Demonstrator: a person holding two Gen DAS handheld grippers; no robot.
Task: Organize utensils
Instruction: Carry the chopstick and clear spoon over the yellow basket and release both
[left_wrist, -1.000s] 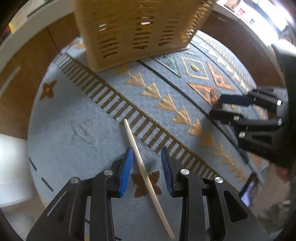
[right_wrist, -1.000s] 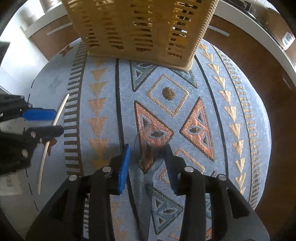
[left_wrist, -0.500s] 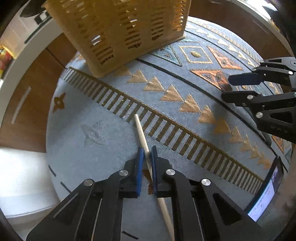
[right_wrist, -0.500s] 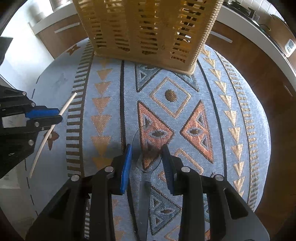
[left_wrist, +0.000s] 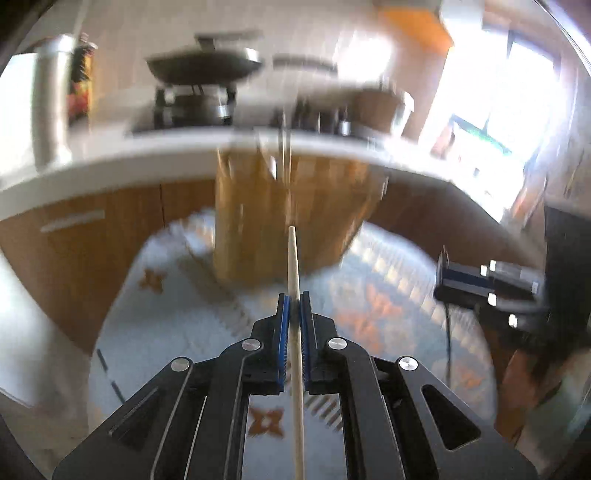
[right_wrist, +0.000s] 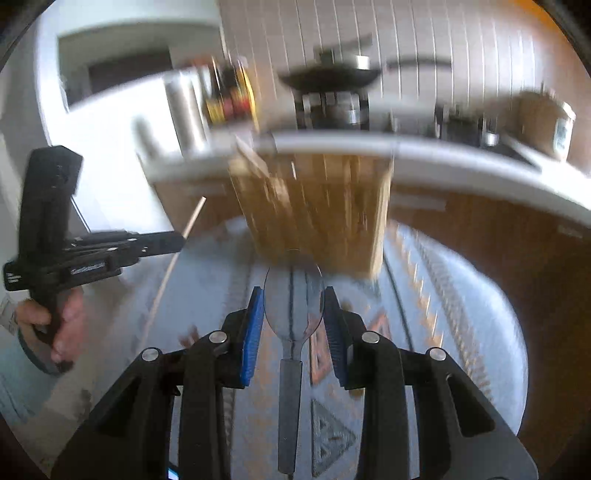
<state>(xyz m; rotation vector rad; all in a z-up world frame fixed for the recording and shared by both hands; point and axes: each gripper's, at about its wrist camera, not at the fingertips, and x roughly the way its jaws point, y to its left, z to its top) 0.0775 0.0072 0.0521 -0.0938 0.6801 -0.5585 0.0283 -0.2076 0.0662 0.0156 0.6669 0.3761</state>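
Now chopstick (left_wrist: 295, 332) within left hand-held gripper (left_wrist: 294, 301)

Round worktop (right_wrist: 491, 332), covered by a blue-grey woven cloth (left_wrist: 177, 332) with orange and brown geometric pattern. Tan slatted basket (right_wrist: 317, 206) stands upright on the cloth toward the far edge. Heavy motion blur, finer detail unreadable.

Layout: basket (left_wrist: 291, 218) on patterned cloth (left_wrist: 177, 314), counter (left_wrist: 110, 166) behind it.
Chopstick (left_wrist: 295, 332) between left gripper (left_wrist: 294, 306) pads, spoon (right_wrist: 293, 306) between right gripper (right_wrist: 293, 306) pads, both before the basket (stove (left_wrist: 195, 103) on the counter, blurred).
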